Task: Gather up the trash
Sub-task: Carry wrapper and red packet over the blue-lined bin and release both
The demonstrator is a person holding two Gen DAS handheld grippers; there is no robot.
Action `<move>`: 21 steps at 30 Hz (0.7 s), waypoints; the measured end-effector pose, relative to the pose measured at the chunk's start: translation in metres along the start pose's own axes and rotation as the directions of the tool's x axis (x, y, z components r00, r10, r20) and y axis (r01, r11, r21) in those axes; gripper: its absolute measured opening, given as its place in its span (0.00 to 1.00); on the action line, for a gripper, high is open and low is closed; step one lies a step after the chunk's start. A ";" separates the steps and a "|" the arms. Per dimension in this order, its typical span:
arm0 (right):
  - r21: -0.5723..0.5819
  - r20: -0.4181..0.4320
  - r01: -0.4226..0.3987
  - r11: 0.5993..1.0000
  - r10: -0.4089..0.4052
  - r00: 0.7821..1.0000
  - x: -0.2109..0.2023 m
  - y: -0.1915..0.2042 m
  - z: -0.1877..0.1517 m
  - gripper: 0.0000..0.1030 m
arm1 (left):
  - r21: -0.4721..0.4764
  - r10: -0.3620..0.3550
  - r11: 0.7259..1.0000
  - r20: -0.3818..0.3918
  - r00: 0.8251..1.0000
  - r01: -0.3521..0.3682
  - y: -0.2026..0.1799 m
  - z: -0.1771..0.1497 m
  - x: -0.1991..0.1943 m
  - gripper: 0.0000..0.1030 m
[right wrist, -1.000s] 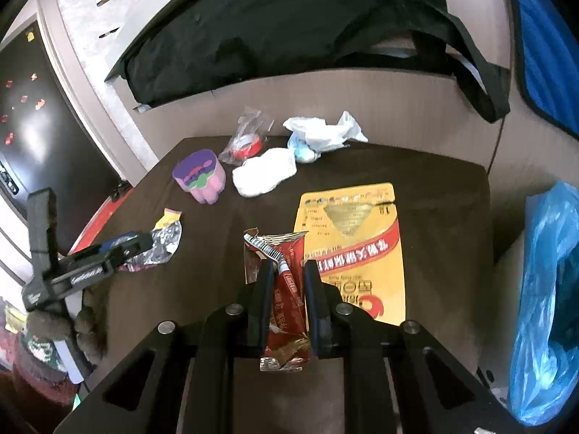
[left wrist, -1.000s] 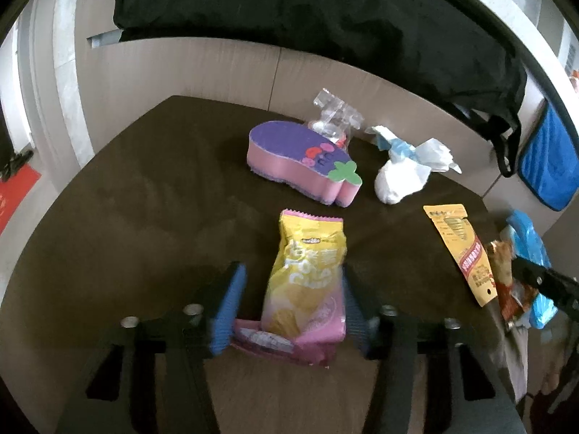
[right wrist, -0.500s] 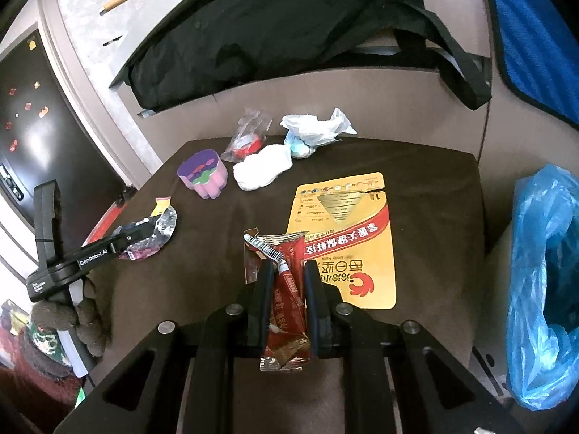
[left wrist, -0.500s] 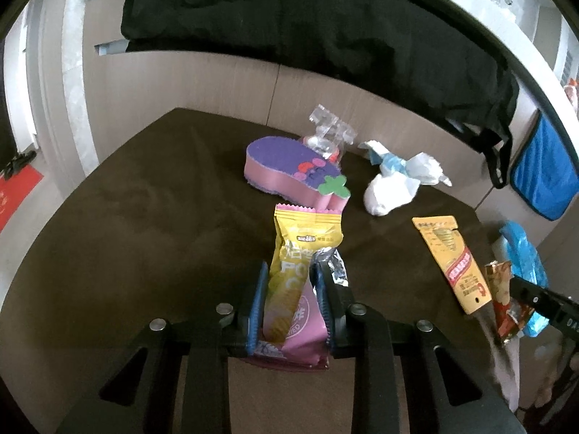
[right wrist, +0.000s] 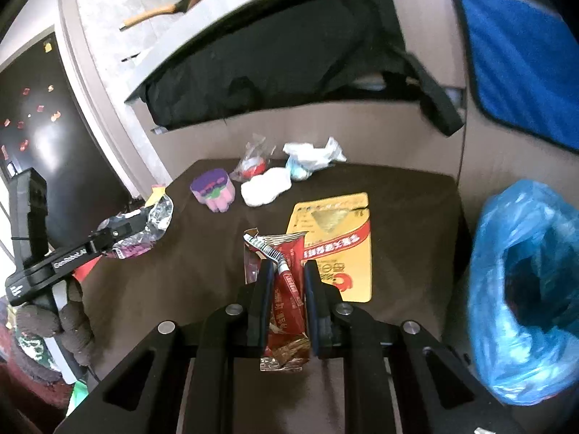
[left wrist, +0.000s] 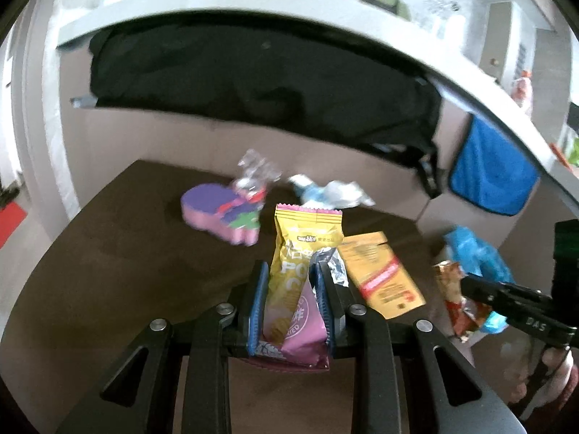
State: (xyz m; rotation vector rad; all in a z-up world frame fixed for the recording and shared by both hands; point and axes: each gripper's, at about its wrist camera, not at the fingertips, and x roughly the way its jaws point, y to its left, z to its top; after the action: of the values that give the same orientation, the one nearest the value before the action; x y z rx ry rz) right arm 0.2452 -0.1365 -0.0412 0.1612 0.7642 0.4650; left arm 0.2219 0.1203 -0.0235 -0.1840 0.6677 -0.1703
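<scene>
My left gripper (left wrist: 291,271) is shut on a yellow and pink snack bag (left wrist: 296,275) and holds it above the brown table (left wrist: 108,271). It also shows at the left of the right wrist view (right wrist: 119,235). My right gripper (right wrist: 287,271) is shut on a red snack wrapper (right wrist: 286,282), also lifted. A flat yellow packet (right wrist: 333,238) lies on the table ahead. White crumpled tissues (right wrist: 266,190), a clear wrapper (right wrist: 253,162) and a blue-white wad (right wrist: 311,153) lie at the back. An open blue trash bag (right wrist: 524,289) stands off the table's right edge.
A purple and pink sponge toy (right wrist: 213,190) sits at the back left of the table. A black bag (left wrist: 253,76) fills the shelf behind. A blue cloth (right wrist: 517,54) hangs at the right. The table's right edge borders the trash bag.
My left gripper closed on the yellow and pink bag and lifted it off the table, swinging to the right. My right gripper, holding the red wrapper, rose and moved nearer the blue bag.
</scene>
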 end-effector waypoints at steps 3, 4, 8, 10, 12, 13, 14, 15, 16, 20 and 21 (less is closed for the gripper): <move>-0.016 0.032 0.014 1.000 -0.013 0.999 -0.016 -0.006 0.003 0.15 | 0.027 -0.029 0.999 0.020 0.999 0.028 -0.022 0.004 -0.005 0.27; -0.014 0.043 0.014 1.000 -0.013 0.999 -0.021 -0.009 0.004 0.15 | 0.040 -0.043 0.998 0.027 0.999 0.042 -0.032 0.006 -0.006 0.27; -0.005 0.107 0.037 0.999 -0.036 0.994 -0.049 -0.023 0.008 0.15 | 0.091 -0.105 0.991 0.059 0.993 0.100 -0.071 0.015 -0.011 0.27; -0.004 0.147 0.061 0.998 -0.060 0.987 -0.067 -0.031 0.012 0.15 | 0.124 -0.143 0.983 0.084 0.986 0.132 -0.096 0.022 -0.013 0.27; 0.001 0.184 0.089 0.996 -0.087 0.979 -0.086 -0.040 0.016 0.15 | 0.158 -0.181 0.974 0.105 0.978 0.163 -0.124 0.028 -0.014 0.27; 0.007 0.204 0.104 0.995 -0.104 0.973 -0.097 -0.045 0.018 0.15 | 0.172 -0.196 0.969 0.110 0.975 0.175 -0.135 0.031 -0.014 0.27; 0.012 0.221 0.117 0.993 -0.117 0.968 -0.106 -0.049 0.019 0.15 | 0.187 -0.210 0.964 0.114 0.971 0.186 -0.146 0.034 -0.013 0.27; 0.015 0.238 0.133 0.991 -0.133 0.962 -0.116 -0.055 0.021 0.15 | 0.204 -0.225 0.959 0.120 0.967 0.198 -0.159 0.036 -0.013 0.27; 0.015 0.255 0.155 0.988 -0.153 0.955 -0.127 -0.060 0.022 0.15 | 0.224 -0.243 0.951 0.123 0.962 0.211 -0.174 0.038 -0.011 0.27; 0.023 0.301 0.247 0.969 -0.242 0.922 -0.161 -0.079 0.022 0.15 | 0.279 -0.303 0.924 0.108 0.947 0.264 -0.224 0.036 -0.001 0.27; 0.028 0.306 0.259 0.965 -0.255 0.917 -0.167 -0.083 0.021 0.15 | 0.291 -0.319 0.915 0.095 0.943 0.280 -0.238 0.034 0.005 0.27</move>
State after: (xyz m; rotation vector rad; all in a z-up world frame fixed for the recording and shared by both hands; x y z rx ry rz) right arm 0.1845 -0.2864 0.0534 0.1151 0.4663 0.1861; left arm 0.2238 -0.1074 0.0528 -0.0299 0.4654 -0.5395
